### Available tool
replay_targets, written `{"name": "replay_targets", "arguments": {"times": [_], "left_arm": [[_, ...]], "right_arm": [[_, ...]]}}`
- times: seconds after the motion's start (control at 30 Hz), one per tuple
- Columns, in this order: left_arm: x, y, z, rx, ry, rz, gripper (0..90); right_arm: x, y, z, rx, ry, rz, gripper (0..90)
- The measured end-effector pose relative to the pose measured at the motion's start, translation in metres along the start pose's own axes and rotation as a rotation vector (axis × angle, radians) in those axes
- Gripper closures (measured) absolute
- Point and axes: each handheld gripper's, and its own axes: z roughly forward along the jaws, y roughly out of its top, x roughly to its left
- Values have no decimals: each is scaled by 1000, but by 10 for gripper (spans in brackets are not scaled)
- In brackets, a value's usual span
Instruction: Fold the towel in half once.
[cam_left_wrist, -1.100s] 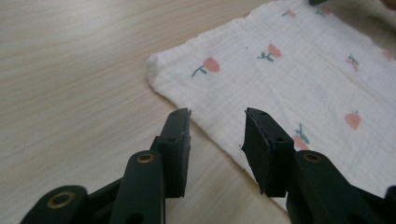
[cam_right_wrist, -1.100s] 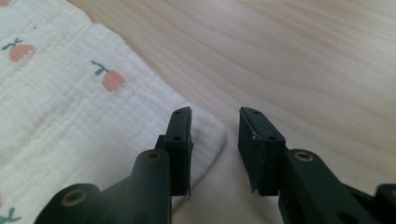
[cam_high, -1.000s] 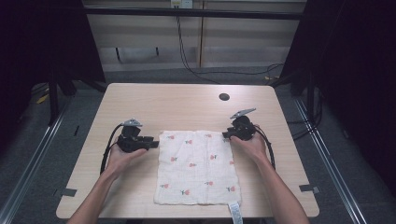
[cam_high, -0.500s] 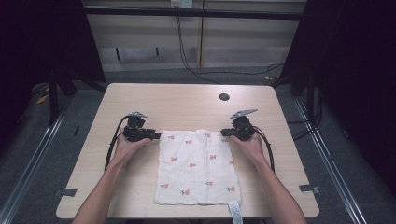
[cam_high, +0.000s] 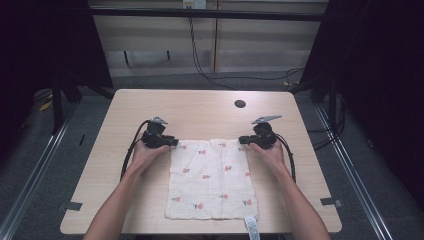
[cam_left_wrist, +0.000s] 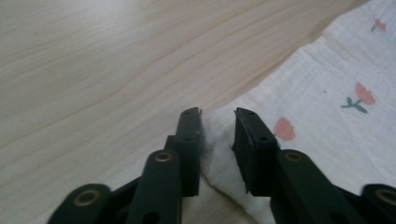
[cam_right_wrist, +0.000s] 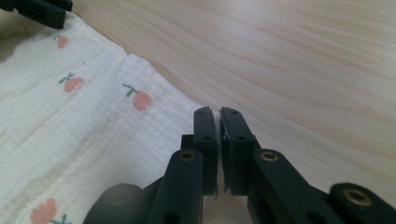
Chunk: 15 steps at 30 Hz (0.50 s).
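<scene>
Left gripper (cam_high: 172, 142) at nine o'clock, jaws just closing around the cloth (cam_high: 210, 177) corner but still gapped, cloth spread flat at table (cam_high: 200, 107) centre, right gripper (cam_high: 243, 140) at three o'clock clamped on the opposite corner.

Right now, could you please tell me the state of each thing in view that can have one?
cloth: spread flat on the table, its two far corners at the grippers.
left gripper: jaws have just been closing, a gap remains, a cloth corner between them.
right gripper: shut on the cloth's other far corner.
label: hangs off the cloth's near edge.
</scene>
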Motion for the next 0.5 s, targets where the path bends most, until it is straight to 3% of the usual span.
{"name": "replay_targets", "arguments": {"times": [0.07, 0.1, 0.17, 0.37, 0.43, 0.5], "left_arm": [[-2, 1, 0, 18, 12, 18, 816], [-3, 1, 0, 17, 15, 21, 816], [-1, -2, -3, -16, 26, -12, 875], [-1, -5, -9, -33, -1, -23, 879], [0, -2, -18, -86, -49, -44, 880], [-2, 0, -21, -93, -56, -39, 879]], "right_arm": [[-1, 0, -1, -7, 6, 5, 862], [-1, -1, -2, -7, 8, 5, 862], [-1, -1, -3, -7, 9, 4, 862], [0, 1, -7, -22, 23, -2, 862], [1, 3, -10, -26, 34, 2, 862], [-1, 3, -13, -40, 40, 12, 862]]}}
